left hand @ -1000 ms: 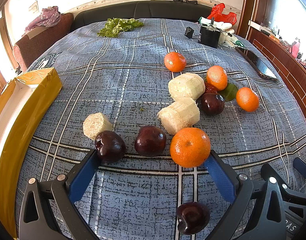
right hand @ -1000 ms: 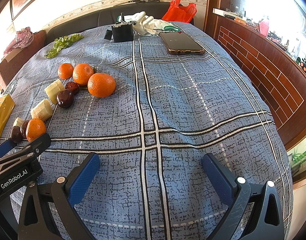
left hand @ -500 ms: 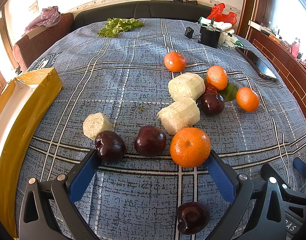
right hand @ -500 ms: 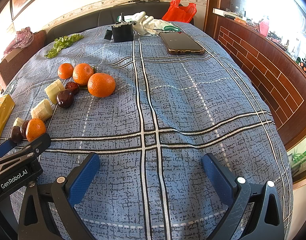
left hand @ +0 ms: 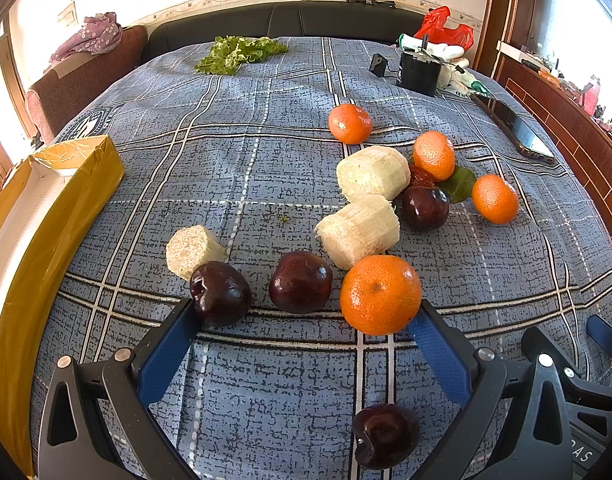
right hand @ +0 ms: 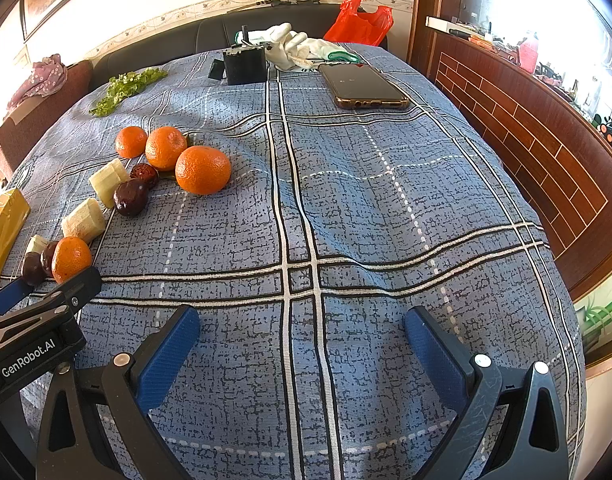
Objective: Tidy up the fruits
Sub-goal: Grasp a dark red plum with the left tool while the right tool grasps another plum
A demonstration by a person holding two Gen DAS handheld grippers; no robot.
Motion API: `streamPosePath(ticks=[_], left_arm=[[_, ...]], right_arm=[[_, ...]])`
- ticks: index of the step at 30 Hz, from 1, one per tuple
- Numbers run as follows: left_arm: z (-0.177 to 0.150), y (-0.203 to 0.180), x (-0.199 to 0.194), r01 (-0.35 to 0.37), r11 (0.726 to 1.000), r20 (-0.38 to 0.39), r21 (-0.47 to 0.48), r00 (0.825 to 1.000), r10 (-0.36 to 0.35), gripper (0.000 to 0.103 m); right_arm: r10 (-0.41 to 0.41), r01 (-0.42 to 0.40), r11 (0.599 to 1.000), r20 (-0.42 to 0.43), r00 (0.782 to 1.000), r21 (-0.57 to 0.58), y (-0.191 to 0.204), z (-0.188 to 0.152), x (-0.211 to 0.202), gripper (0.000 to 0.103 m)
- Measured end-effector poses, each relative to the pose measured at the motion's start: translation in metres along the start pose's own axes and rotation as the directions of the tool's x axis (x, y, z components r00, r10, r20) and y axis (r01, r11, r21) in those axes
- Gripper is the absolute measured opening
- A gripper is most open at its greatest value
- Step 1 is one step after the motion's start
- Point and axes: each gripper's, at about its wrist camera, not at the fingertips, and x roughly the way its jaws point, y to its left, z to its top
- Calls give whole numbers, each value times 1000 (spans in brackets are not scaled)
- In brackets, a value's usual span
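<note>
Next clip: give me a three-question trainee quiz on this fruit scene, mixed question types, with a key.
1. True or false: the left tongs are shut on the nearest orange.
2. Multiple choice: how many oranges lie on the blue checked cloth? A) two B) four C) six
3. Fill in: between the fingers of the right tongs there is only ____.

Key:
1. False; they stand open, holding nothing, the orange by the right fingertip.
2. B
3. Cloth; no fruit sits there.
</note>
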Motion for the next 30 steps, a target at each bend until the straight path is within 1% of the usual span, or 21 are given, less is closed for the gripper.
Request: streamPosePath(ticks=[7, 12, 17, 18, 20, 21, 22, 23, 24, 25, 26, 27, 29, 30], left_arm=[[1, 0, 0, -3, 1000, -8, -5, 1000, 3, 103], [3, -1, 0, 43, 997, -80, 62, 996, -38, 103], [-6, 1, -7, 98, 987, -103, 124, 991, -86, 102], [-8, 2, -11, 116, 984, -106, 133, 989, -102, 100], [-13, 11, -25, 185, 976, -104, 116, 979, -173, 82], [-15, 18, -34, 220, 971, -97, 98, 973, -211, 79], [-17, 26, -44, 240, 967, -79, 85, 969, -233, 78], [-20, 38, -62, 245, 966, -23, 82, 969, -244, 78], [-22, 48, -76, 227, 970, 30, 91, 973, -230, 78], [-23, 57, -89, 194, 976, 85, 99, 976, -203, 78], [-25, 71, -104, 145, 984, 155, 102, 975, -160, 78], [-26, 81, -113, 108, 989, 194, 97, 973, -125, 78], [-28, 101, -124, 21, 996, 230, 81, 972, -40, 78], [-29, 110, -126, 7, 997, 231, 75, 973, -24, 78]], right_arm=[[-4, 4, 1000, -4, 1000, 14, 1, 0, 0, 103], [8, -7, 1000, -50, 999, 3, 1, 0, -1, 103], [22, -22, 1000, -60, 998, -7, 0, 0, -2, 103], [20, -21, 1000, -59, 998, -6, 0, 0, -2, 103], [19, -19, 1000, -57, 998, -5, 0, 0, -2, 103], [18, -18, 1000, -56, 998, -4, 0, -1, -2, 103], [16, -16, 1000, -55, 998, -3, 0, -1, -3, 103], [14, -14, 1000, -54, 998, -1, 0, -1, -3, 103], [13, -13, 1000, -53, 999, 0, 0, -2, -4, 103], [11, -11, 1000, -52, 999, 1, 0, -2, -4, 103], [9, -9, 1000, -50, 999, 3, 1, -2, -5, 103], [8, -7, 1000, -49, 999, 2, 1, -3, -5, 103], [7, -7, 1000, -53, 999, -4, 2, -3, -6, 103], [3, -4, 1000, -62, 998, -10, 2, -3, -7, 100]])
